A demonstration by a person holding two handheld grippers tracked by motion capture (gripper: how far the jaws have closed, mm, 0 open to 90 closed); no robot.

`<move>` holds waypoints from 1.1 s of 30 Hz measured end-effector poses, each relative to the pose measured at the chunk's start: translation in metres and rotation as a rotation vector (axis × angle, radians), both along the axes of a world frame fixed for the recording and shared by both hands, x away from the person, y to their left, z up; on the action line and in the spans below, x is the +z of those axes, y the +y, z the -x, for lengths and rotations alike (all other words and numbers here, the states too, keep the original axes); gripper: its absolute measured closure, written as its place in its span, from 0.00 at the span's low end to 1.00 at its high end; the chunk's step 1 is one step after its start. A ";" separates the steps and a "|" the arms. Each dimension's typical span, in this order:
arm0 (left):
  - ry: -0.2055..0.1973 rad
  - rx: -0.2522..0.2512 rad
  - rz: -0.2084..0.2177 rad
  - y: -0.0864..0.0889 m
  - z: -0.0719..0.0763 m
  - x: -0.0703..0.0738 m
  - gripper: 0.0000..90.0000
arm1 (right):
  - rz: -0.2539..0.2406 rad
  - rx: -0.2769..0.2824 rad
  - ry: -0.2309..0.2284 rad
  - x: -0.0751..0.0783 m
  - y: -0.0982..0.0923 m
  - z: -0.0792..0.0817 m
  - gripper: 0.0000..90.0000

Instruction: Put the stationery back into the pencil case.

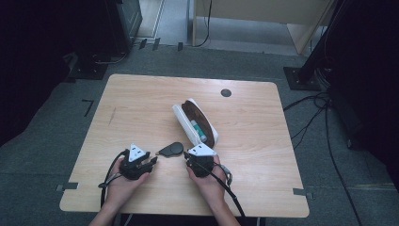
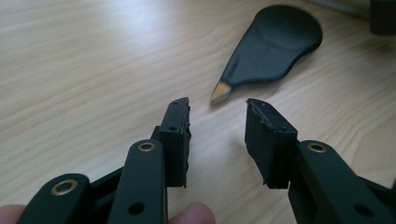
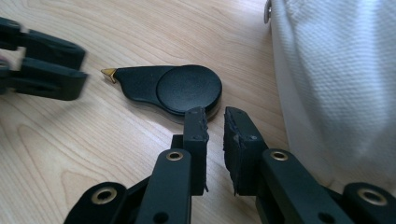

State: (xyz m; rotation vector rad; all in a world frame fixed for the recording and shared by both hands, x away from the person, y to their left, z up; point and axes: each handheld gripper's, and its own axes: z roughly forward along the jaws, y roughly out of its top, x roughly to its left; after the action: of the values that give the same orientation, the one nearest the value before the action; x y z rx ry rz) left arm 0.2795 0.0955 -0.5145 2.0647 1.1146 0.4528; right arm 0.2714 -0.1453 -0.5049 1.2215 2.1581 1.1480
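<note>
Light wooden table (image 1: 141,99) with rounded corners, seen from above, grey carpet around it. Left gripper (image 1: 151,162) sits low on the table at the near-left, held in the person's left hand (image 1: 123,184), black cable looping off to its left; its tips point right toward the flat black teardrop-shaped tool with a small gold tip (image 1: 171,149). In the left gripper view the jaws stand partly apart, nothing between them, and the gold point of the teardrop tool (image 2: 271,44) lies on the wood just ahead of the gap, not touching either pad. Tool lies flat on the table between the two grippers, gold tip toward the left one, round end toward the right one. Right gripper (image 1: 187,154) is just right of the tool, held in the right hand (image 1: 207,181), cable trailing down to the near edge. In the right gripper view its jaws are almost together with a narrow gap, nothing gripped; the left pad's tip sits at the round end of the tool (image 3: 175,88), contact hard to tell. White textured open pouch with dark brown lining (image 1: 196,122) lies diagonally just beyond the right gripper, its white fabric (image 3: 336,84) close beside the right jaw; a green item and a white item show inside it. Small dark round disc (image 1: 226,92) sits on the far right of the table, well apart from everything.
</note>
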 end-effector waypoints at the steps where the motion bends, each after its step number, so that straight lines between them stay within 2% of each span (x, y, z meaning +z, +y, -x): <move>1: 0.004 -0.009 -0.010 -0.003 -0.003 -0.001 0.68 | -0.003 -0.001 0.004 0.001 -0.001 0.001 0.88; 4: 0.005 -0.045 -0.015 -0.011 -0.008 -0.001 0.66 | -0.009 0.000 -0.001 0.002 -0.003 0.002 0.87; 7: 0.001 -0.059 -0.031 -0.015 -0.011 -0.001 0.65 | -0.014 0.006 -0.001 0.002 -0.005 0.003 0.87; 12: -0.001 -0.075 -0.032 -0.017 -0.011 -0.001 0.80 | -0.025 0.008 0.009 0.000 -0.008 0.004 0.86; 19: -0.014 -0.111 -0.047 -0.020 -0.010 -0.001 0.92 | -0.025 0.016 0.017 -0.002 -0.009 0.004 0.86; 27: 0.001 -0.143 -0.046 -0.013 -0.009 0.001 0.92 | -0.021 0.022 0.016 -0.003 -0.013 0.005 0.85; 30: 0.000 -0.180 -0.044 -0.008 -0.005 0.000 0.92 | -0.028 0.032 0.021 -0.002 -0.014 0.005 0.83; 33: 0.003 -0.230 -0.037 -0.001 0.002 0.000 0.92 | -0.035 0.074 0.019 -0.001 -0.016 0.006 0.80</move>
State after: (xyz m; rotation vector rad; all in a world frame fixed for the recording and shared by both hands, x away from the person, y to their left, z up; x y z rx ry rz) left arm 0.2775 0.0943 -0.5143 2.1940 0.8617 0.3584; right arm 0.2653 -0.1613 -0.5060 1.1811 2.2226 1.2141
